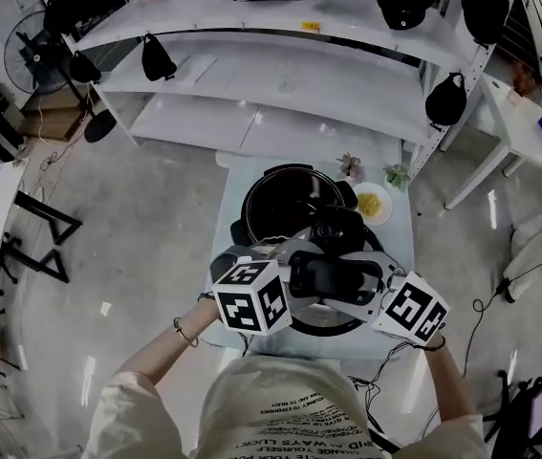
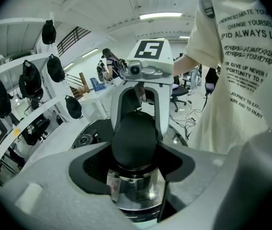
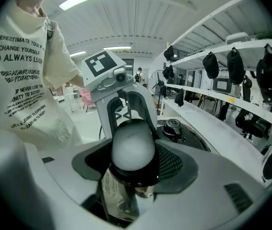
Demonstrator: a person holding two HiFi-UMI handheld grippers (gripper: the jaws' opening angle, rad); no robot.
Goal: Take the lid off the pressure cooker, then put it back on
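The pressure cooker's open black pot (image 1: 269, 191) stands on a small white table (image 1: 235, 256). Its lid (image 1: 330, 326) hangs off the pot, nearer to me and overlapping the pot's near rim, tilted. The lid's long black handle (image 1: 333, 277) is gripped at both ends. My left gripper (image 1: 292, 273) is shut on the handle's left end (image 2: 135, 138), and my right gripper (image 1: 378, 283) is shut on its right end (image 3: 133, 150). Each gripper view shows the other gripper straight across the lid: the right gripper (image 2: 147, 75) and the left gripper (image 3: 109, 73). The lid's steam valve (image 3: 173, 127) shows beyond the handle.
A plate of yellow food (image 1: 373, 203) and two small plants (image 1: 351, 165) (image 1: 397, 175) sit at the table's far right. White shelving (image 1: 280, 75) with hanging black bags runs behind. Cables (image 1: 500, 285) lie on the floor to the right, a fan (image 1: 32, 51) stands far left.
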